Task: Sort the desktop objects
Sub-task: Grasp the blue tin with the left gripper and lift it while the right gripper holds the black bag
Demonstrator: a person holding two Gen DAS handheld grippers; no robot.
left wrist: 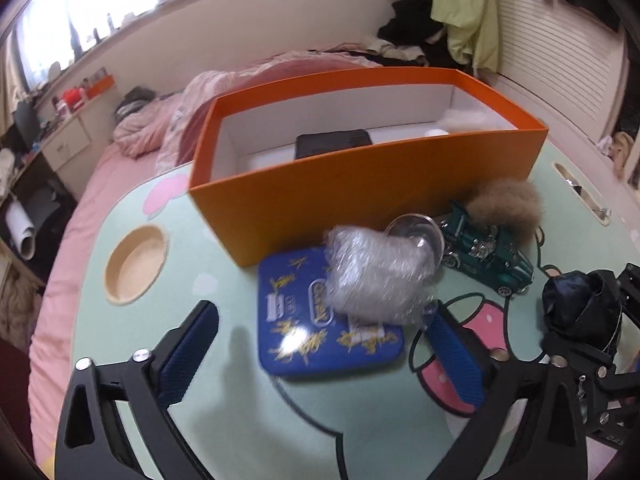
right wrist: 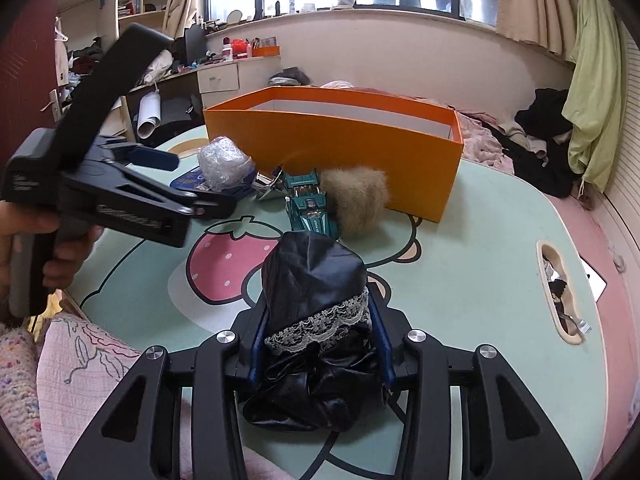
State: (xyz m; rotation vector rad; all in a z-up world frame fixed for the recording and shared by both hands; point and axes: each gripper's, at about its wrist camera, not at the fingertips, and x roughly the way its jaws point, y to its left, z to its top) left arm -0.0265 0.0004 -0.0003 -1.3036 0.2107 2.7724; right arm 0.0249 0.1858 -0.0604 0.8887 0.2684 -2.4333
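Black satin cloth with a lace trim (right wrist: 316, 312) sits clamped between the pads of the right gripper (right wrist: 318, 344), bunched and standing up from the jaws. The orange box (right wrist: 360, 148) lies straight ahead of that gripper, beyond the green toy car (right wrist: 308, 204) and the brown fur pompom (right wrist: 356, 200); its long axis runs across the line of approach, open side up. The left gripper (left wrist: 320, 344) hovers spread wide and holds nothing, with the plastic-wrapped bundle (left wrist: 376, 276) and the blue tin (left wrist: 320, 320) directly ahead between its fingers. The right gripper is judged better placed for the box: its load needs to travel forward and over the near wall.
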